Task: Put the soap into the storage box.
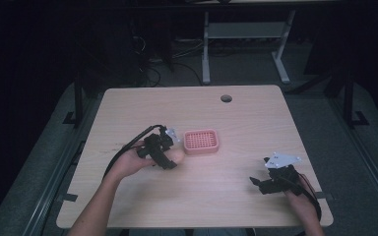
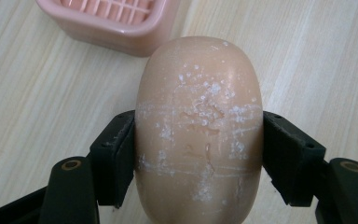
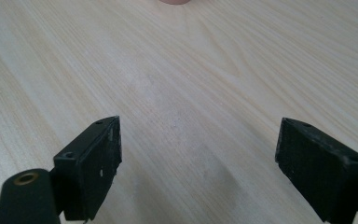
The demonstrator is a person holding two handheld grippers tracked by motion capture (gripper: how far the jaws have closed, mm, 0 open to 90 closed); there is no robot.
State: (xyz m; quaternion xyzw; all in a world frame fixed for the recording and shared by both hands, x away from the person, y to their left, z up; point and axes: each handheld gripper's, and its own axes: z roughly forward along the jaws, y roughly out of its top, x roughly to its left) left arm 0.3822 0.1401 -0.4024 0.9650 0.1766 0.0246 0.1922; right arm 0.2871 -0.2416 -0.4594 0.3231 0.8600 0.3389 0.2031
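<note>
Soap (image 2: 199, 130), a rounded peach-coloured bar flecked with white residue, sits clamped across its width between the jaws of the left hand-held gripper (image 2: 198, 156). Both pads press flat against the bar's long sides, so the jaws stand only as far apart as the bar is wide. In the high view that left hand-held gripper (image 1: 161, 150) hangs just beside the pink soap dish (image 1: 201, 141), on its near left side, and the bar pokes out toward the dish.

The work in hand looks like setting the bar into the dish. To do it well, I would keep the squeeze steady and not tighten further, since a smooth soap bar may squirt out of a hard pinch. Lift enough for the bar's underside to pass over the dish's (image 2: 116, 21) raised wall, carry it forward until it lies over the slotted grid, and line its long axis up with the dish's longer side. Lower until the bar rests on the grid, then let the jaws part slowly so the pads do not drag it sideways.

The right hand-held gripper (image 3: 198, 163) is released, its jaws spread wide with only bare table (image 3: 182, 88) between them, touching nothing. In the high view the right hand-held gripper (image 1: 275, 179) waits near the table's near right edge, well apart from the dish.
</note>
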